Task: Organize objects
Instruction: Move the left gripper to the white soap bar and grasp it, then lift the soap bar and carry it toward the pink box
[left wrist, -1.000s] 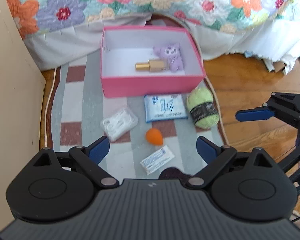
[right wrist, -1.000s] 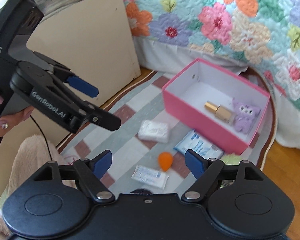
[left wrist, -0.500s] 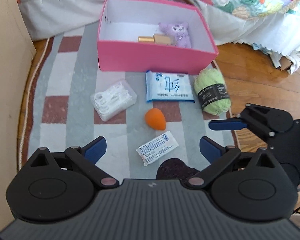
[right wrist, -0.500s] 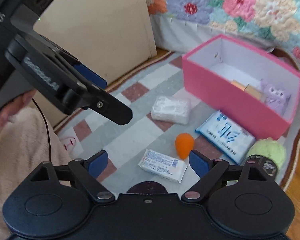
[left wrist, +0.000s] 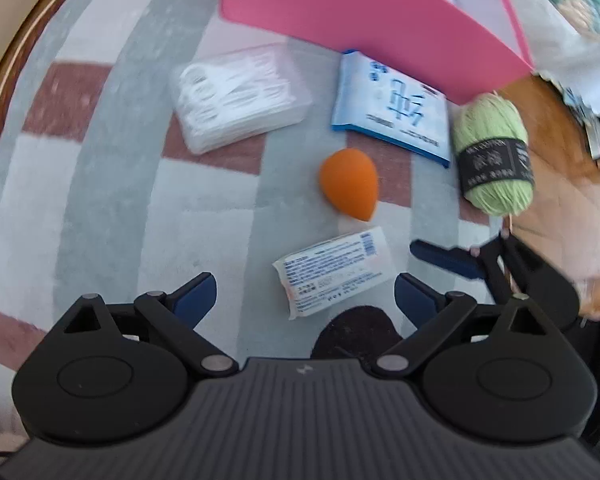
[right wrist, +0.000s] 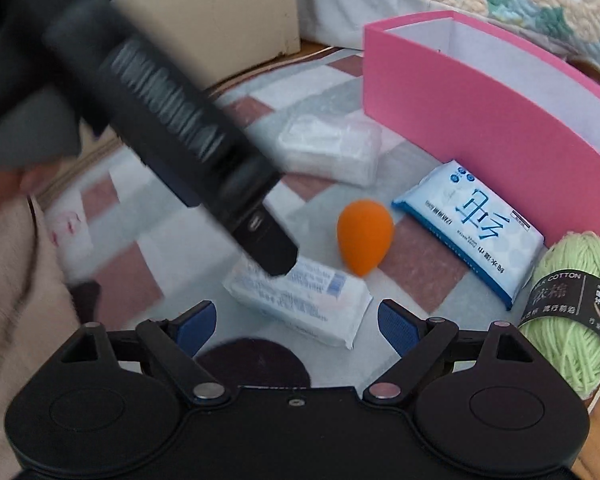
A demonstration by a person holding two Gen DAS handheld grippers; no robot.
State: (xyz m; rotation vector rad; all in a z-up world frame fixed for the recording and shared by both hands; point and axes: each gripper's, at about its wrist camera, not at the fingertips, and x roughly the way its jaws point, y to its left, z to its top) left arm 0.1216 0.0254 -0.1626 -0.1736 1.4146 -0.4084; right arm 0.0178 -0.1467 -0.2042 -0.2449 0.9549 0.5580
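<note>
Tongs: left tongs (left wrist: 305,294) wide but closing, nothing gripped; white packet (left wrist: 334,271) lower-center between fingers. Right tongs (right wrist: 296,322) wide, empty; pink box (right wrist: 480,128) upper right.

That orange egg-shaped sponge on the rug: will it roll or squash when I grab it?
The orange sponge looks soft, so it probably squashes under the pads. Its rounded, tapered shape may roll in a curve if nudged. Likely very light.

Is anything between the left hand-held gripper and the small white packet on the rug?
Nothing visible. The left hand-held gripper is closing with empty jaws just short of the small white packet. The right hand-held gripper is beside it, also close to the packet, not between them.
</note>
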